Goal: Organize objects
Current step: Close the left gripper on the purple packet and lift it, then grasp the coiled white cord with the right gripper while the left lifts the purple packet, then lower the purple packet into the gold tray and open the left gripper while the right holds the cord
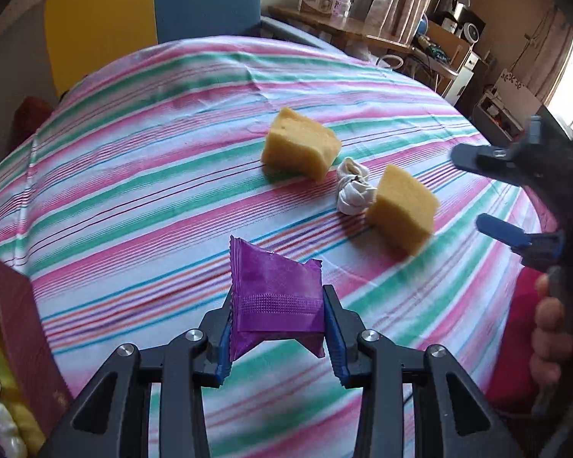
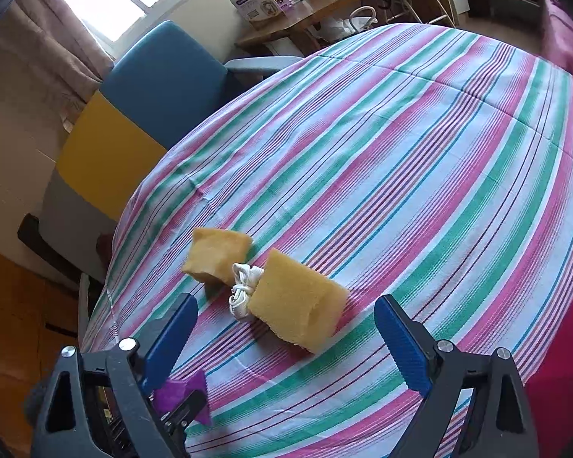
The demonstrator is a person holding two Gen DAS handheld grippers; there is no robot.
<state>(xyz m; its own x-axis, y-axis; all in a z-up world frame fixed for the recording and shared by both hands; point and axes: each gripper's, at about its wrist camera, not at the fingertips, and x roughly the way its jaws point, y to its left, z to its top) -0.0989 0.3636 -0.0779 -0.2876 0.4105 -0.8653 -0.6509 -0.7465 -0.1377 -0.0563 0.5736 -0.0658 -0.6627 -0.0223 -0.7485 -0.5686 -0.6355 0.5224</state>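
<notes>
Left wrist view, near to far: the left gripper (image 1: 277, 328) is clamped on a purple foil sachet (image 1: 275, 301), held upright between the blue pads (image 1: 334, 337) above the striped tablecloth (image 1: 133, 160). At 1 o'clock from the sachet lies a yellow sponge block (image 1: 403, 210); touching its left side is a small knotted white cloth bundle (image 1: 353, 191). Just beyond, at 12 o'clock, sits a second yellow sponge block (image 1: 300, 145), close beside the bundle. At 3 o'clock the right gripper (image 1: 477, 191) enters, held by a hand (image 1: 554, 328), its two fingers wide apart around nothing.

Right wrist view, near to far: the right gripper (image 2: 286, 328) stands spread, its blue fingers (image 2: 403, 347) flanking the nearer sponge block (image 2: 298, 307) without touching it. The purple sachet (image 2: 183, 391) shows at 7 o'clock behind the left finger. The white bundle (image 2: 244, 290) lies between the two sponges; the farther block (image 2: 216, 253) is at 11 o'clock. A blue-and-yellow chair (image 2: 133, 114) stands beyond the table's edge.
</notes>
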